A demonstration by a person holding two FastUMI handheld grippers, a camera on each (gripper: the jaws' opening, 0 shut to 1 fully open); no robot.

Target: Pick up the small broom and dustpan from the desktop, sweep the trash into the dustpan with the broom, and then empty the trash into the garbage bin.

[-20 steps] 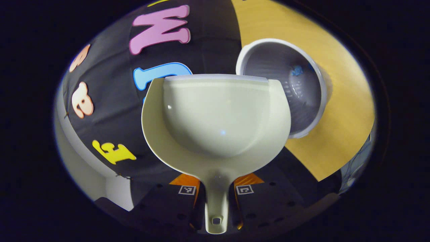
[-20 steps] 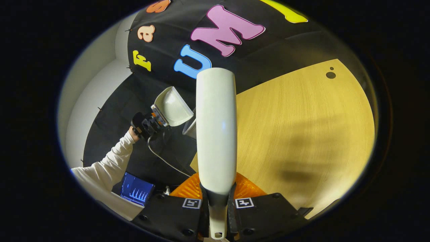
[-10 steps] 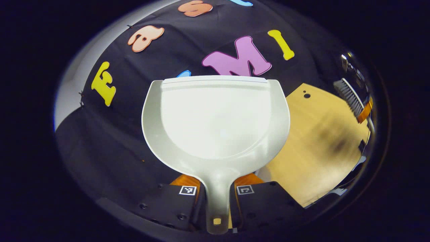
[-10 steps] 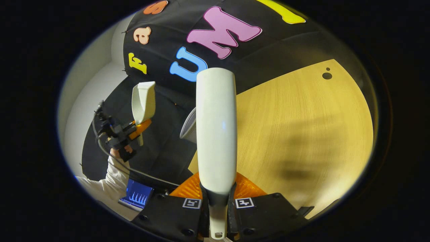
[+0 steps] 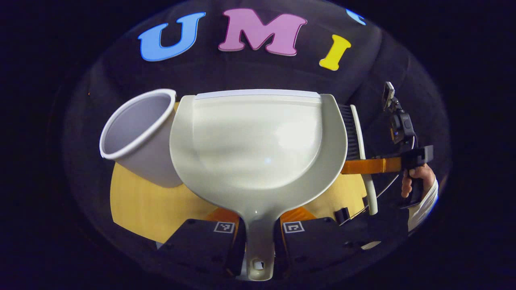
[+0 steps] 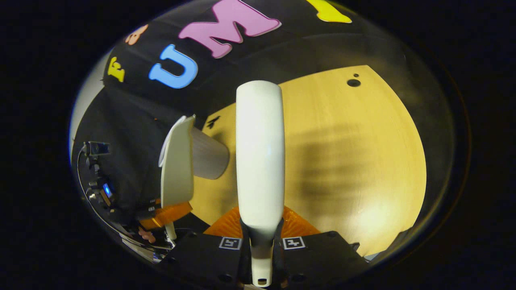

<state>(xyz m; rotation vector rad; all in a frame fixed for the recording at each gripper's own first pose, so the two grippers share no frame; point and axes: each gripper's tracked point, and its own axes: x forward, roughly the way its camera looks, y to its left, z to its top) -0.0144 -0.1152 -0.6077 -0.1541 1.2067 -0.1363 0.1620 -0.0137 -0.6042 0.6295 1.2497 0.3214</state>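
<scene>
Left gripper view: wooden desktop (image 5: 137, 201) runs under everything. Dustpan (image 5: 258, 141), pale, pan empty, held above the desktop; its handle is clamped between both fingers of the left gripper (image 5: 258, 241). Garbage bin (image 5: 137, 137), grey, appears tilted, touching the dustpan's left edge in this view. Past the dustpan's right edge: broom (image 5: 358, 153), bristles dark, gripped by orange fingers with a hand (image 5: 415, 181) behind.

Right gripper view: broom's white back (image 6: 260, 153) over the desktop (image 6: 354, 161), handle pinched tight by the right gripper (image 6: 261, 249). Dustpan (image 6: 177, 165) edge-on, in front of the bin (image 6: 207, 153), off the desktop's left side.
</scene>
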